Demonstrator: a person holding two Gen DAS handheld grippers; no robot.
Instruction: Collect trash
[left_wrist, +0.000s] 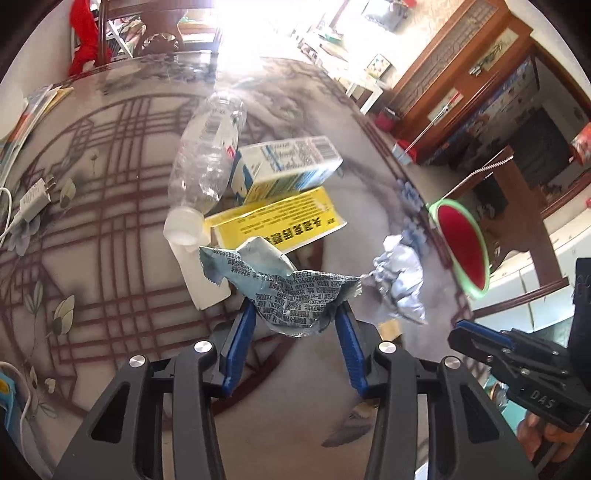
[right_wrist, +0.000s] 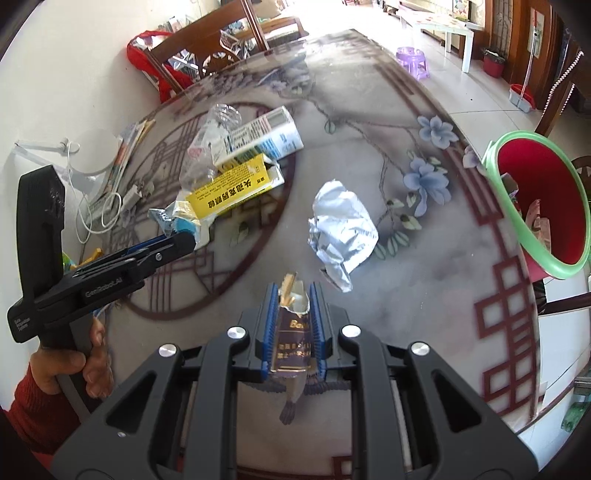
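Over the worktop (right_wrist: 406, 258), the right gripper (right_wrist: 293, 295) pinches a torn purple packet (right_wrist: 291, 343); the left gripper (left_wrist: 295, 314), fingers spread, barely props a blue wrapper (left_wrist: 291, 291) — it could slip before reaching the red bin (right_wrist: 546, 206).

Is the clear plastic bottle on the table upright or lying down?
Lying down. The clear plastic bottle rests on its side on the table, white cap toward the camera, beside the blue-and-white carton.
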